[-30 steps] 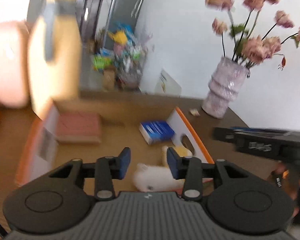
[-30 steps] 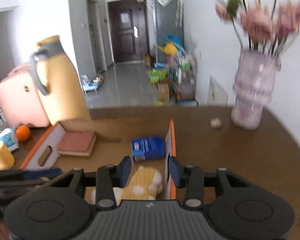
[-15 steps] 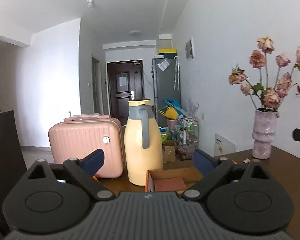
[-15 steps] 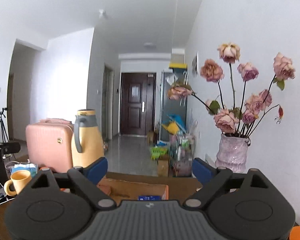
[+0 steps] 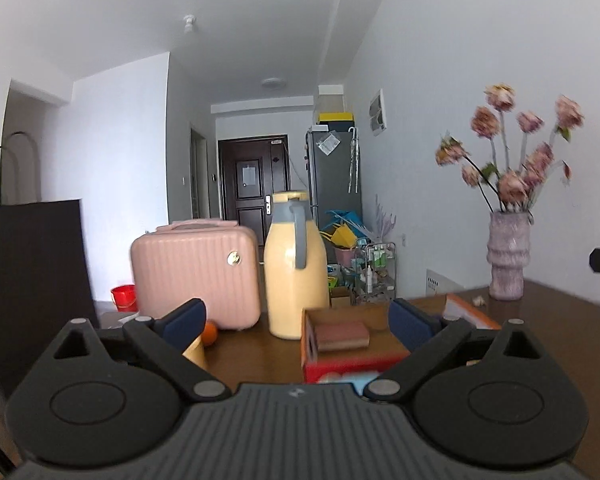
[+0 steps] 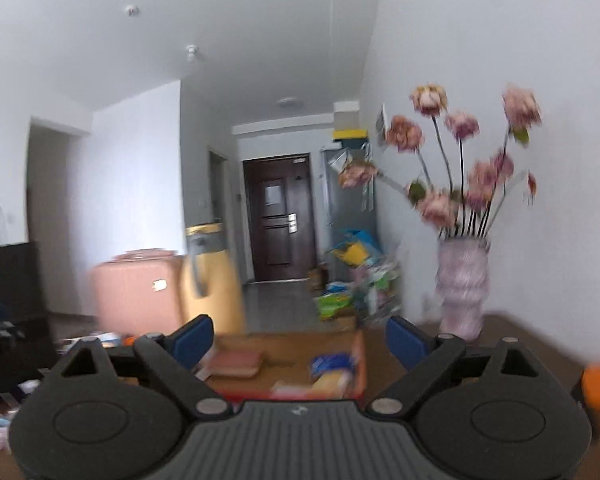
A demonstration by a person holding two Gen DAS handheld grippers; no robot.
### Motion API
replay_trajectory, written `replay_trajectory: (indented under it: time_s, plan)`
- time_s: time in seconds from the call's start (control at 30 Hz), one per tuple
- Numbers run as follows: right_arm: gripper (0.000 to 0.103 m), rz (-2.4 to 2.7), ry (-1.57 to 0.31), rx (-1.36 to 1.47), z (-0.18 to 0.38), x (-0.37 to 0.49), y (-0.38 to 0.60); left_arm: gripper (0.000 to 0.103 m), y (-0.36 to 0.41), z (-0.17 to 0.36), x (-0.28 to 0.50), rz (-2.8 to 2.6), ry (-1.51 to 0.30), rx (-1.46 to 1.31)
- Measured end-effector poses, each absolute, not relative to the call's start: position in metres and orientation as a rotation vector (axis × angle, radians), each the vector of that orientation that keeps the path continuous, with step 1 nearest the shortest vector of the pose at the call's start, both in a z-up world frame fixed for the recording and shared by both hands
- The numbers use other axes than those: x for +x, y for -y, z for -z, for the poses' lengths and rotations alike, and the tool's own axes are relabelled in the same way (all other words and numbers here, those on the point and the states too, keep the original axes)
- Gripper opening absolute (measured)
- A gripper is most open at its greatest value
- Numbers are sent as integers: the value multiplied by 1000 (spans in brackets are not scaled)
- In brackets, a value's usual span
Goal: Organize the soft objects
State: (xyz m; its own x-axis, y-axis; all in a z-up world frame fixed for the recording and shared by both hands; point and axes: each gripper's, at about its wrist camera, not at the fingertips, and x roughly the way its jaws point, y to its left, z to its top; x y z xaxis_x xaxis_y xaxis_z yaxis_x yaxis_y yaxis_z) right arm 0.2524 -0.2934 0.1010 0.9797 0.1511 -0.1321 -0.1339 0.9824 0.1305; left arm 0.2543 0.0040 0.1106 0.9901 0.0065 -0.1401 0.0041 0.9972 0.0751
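Note:
A cardboard box with orange flaps (image 5: pixel 352 356) stands on the brown table. It holds a pink sponge-like block (image 5: pixel 342 336); in the right wrist view the box (image 6: pixel 360 360) also shows the pink block (image 6: pixel 236 362), a blue packet (image 6: pixel 332 364) and a yellow plush toy (image 6: pixel 332 382), all blurred. My left gripper (image 5: pixel 298 322) is open and empty, raised in front of the box. My right gripper (image 6: pixel 298 338) is open and empty, also in front of the box.
A yellow thermos jug (image 5: pixel 296 268), a pink suitcase (image 5: pixel 196 276) and an orange (image 5: pixel 209 333) stand behind the box. A vase of pink flowers (image 5: pixel 506 256) stands at the right. A black bag (image 5: pixel 28 272) is at the left.
Both grippers have opened wide and lifted away from the plush toys in the box, now facing level across the room. The right view is blurred by motion.

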Motion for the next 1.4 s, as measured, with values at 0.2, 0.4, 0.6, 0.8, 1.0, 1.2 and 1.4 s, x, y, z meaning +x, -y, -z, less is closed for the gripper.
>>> replay_trajectory:
  time_s: [0.2,0.4,0.6,0.8,1.0,1.2,1.4]
  plan:
    - [95,-143,-184,45,-39,170,280,101,-21,-52,173,8,-184,46]
    - [95,-131,-259,-13,15,115,257,101,-29,-14,116,38,-266,8]
    - [95,-131,-260,-13,13,127,252,101,-27,-10,123,23,-295,-7]
    - [87,-188,-322,69,9,171,254,95,-29,-5,160,29,-360,-34]
    - [66,-261,-383,138,-1,251,235,65,-29,-8,235,89,-404,-67]
    - [52,-405,-463,229,0,346,194,54,-37,-13,335,182,-457,-129]
    - [36,-454,-565,350,19,412,166,37,-58,12,411,350,-640,-323]
